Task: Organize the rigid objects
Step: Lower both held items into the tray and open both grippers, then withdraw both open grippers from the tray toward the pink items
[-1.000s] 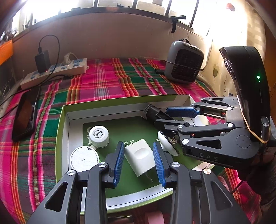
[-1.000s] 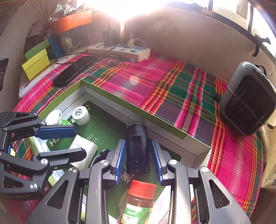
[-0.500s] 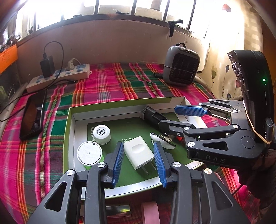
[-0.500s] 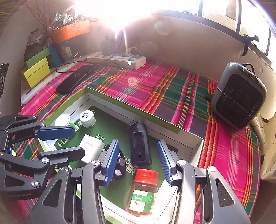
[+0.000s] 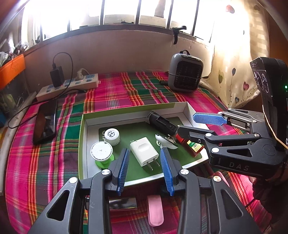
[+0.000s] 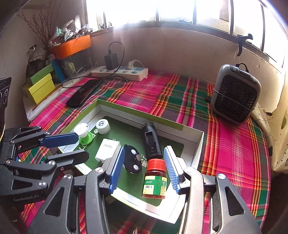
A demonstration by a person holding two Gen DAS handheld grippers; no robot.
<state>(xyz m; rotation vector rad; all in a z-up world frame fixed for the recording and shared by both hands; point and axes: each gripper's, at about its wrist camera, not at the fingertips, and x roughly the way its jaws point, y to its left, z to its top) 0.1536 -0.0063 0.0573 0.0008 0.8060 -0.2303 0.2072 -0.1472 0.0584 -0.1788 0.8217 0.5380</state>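
You are holding the left gripper (image 5: 144,166) wide open, empty, above the charger (image 5: 144,153) in the tray (image 5: 81,144). Your right gripper (image 6: 144,168), also spread and empty, is framing the bottle (image 6: 155,178); center it before squeezing.

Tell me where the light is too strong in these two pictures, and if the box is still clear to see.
Left wrist view: the window is blown out white, and the curtain is washed pale. Right wrist view: the window glares too, hazing the wall below. In both, the box stays sharp; straight edges bow from the fisheye.
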